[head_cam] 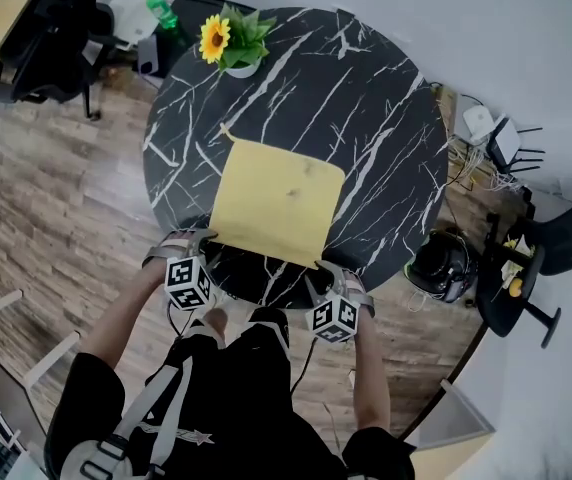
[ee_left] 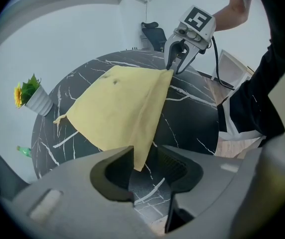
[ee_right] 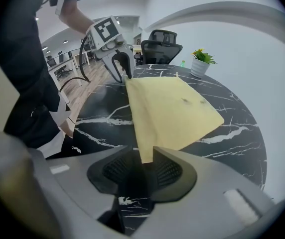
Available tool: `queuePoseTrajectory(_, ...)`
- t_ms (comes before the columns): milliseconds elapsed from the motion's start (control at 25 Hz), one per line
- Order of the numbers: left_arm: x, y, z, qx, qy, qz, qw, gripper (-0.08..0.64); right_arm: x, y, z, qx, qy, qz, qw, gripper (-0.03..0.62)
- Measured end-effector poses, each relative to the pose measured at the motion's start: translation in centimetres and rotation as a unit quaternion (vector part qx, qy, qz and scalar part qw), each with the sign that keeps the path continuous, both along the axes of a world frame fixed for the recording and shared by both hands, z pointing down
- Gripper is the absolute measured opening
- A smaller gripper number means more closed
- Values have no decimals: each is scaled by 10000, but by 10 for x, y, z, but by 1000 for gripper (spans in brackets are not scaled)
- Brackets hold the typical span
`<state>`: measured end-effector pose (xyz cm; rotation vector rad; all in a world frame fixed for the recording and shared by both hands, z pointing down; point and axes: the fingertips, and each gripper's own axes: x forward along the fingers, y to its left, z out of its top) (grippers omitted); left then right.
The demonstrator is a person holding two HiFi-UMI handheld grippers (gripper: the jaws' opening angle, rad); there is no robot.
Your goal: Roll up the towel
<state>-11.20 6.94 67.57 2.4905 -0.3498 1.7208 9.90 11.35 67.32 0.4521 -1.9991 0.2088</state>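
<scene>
Head view showed the towel (head_cam: pixel 276 200) flat on the table (head_cam: pixel 386 118), each near corner sitting between the spread jaws of the left gripper (head_cam: pixel 204 240) and right gripper (head_cam: pixel 324 271), likely so rolling could start from that edge.

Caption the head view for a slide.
Left gripper and right gripper at near corners of yellow cloth towel, black marble table.

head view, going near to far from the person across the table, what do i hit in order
left gripper and right gripper side by side at the near edge → yellow towel → potted sunflower
</scene>
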Motion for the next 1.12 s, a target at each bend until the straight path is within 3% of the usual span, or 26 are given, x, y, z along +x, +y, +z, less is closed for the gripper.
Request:
queuePoseTrajectory(520, -1, -2, 5, 86, -110, 152, 9998, 85, 4, 0, 8, 83, 182, -169, 9997, 82)
queuePoseTrajectory(600, -2, -4, 5, 215, -128, 156, 9996, 27, 5, -2, 8, 165, 232, -164, 9995, 46)
queuePoseTrajectory(880, -3, -2, 3, 206, -112, 246, 9994, 25, 6, 1, 5, 221, 305, -194, 9991, 21)
queuePoseTrajectory(1120, -8, 19, -2, 60, -138, 397, 9991, 23, 3, 25, 2, -42, 261, -161, 9995, 20)
